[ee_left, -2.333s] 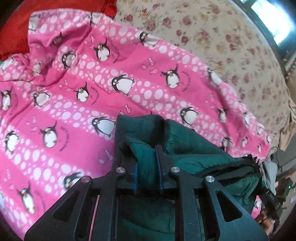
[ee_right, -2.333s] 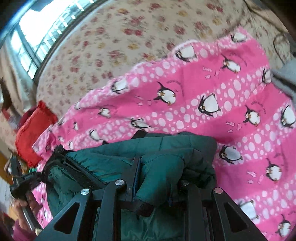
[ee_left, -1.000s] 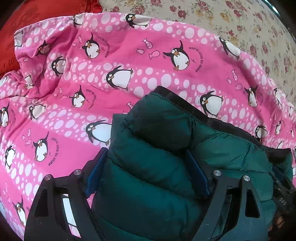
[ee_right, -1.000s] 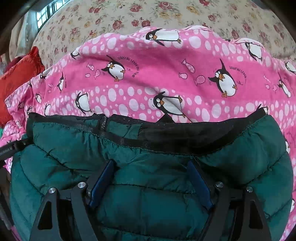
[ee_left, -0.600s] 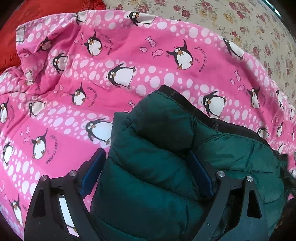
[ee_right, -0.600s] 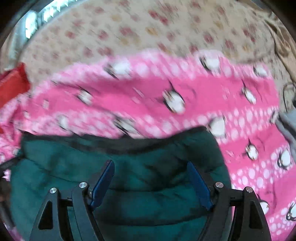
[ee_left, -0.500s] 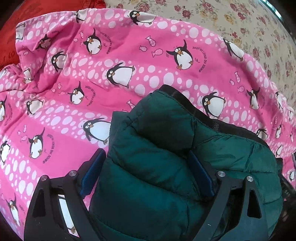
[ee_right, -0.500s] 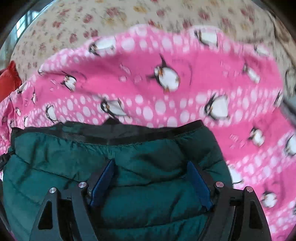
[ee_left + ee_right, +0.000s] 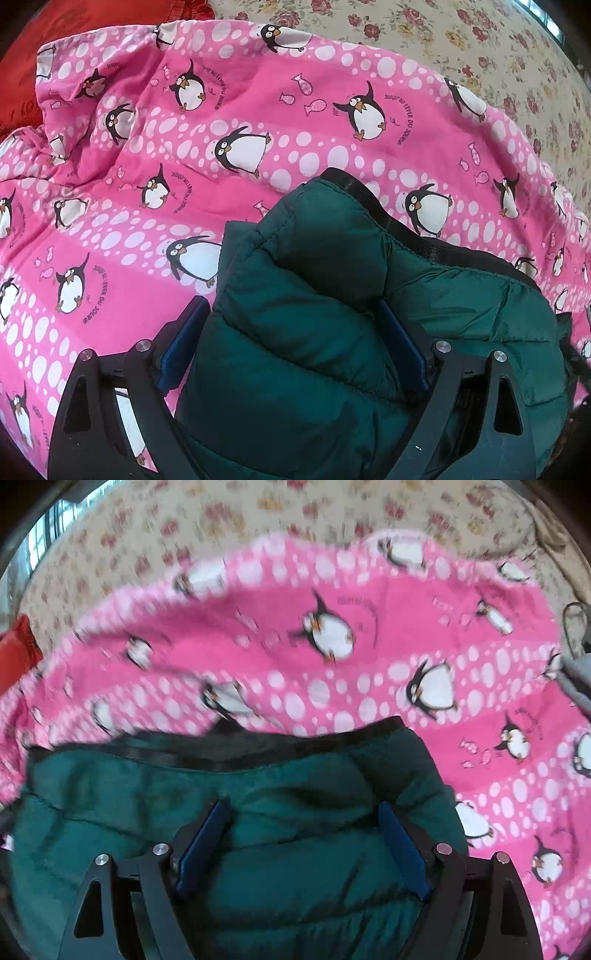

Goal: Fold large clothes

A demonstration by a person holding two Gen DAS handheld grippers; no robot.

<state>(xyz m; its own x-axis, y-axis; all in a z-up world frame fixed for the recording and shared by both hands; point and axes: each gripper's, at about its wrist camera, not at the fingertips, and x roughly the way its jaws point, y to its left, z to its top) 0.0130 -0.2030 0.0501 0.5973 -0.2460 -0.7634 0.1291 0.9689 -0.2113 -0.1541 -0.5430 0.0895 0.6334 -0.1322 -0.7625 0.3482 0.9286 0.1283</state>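
The dark green puffer jacket (image 9: pixel 332 314) lies folded on the pink penguin-print blanket (image 9: pixel 258 110), which covers a floral bedspread (image 9: pixel 480 44). The left gripper (image 9: pixel 291 321) has its jaws spread wide, with a padded fold of the jacket bulging between them. The right gripper (image 9: pixel 301 819) is likewise wide, jacket fabric between its fingers; this view is blurred, so contact appears likely but is unconfirmed.

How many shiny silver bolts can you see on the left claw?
4. On the left claw, two bolts sit on its left-hand linkage and two on its right-hand one. The green puffer jacket may hide more.
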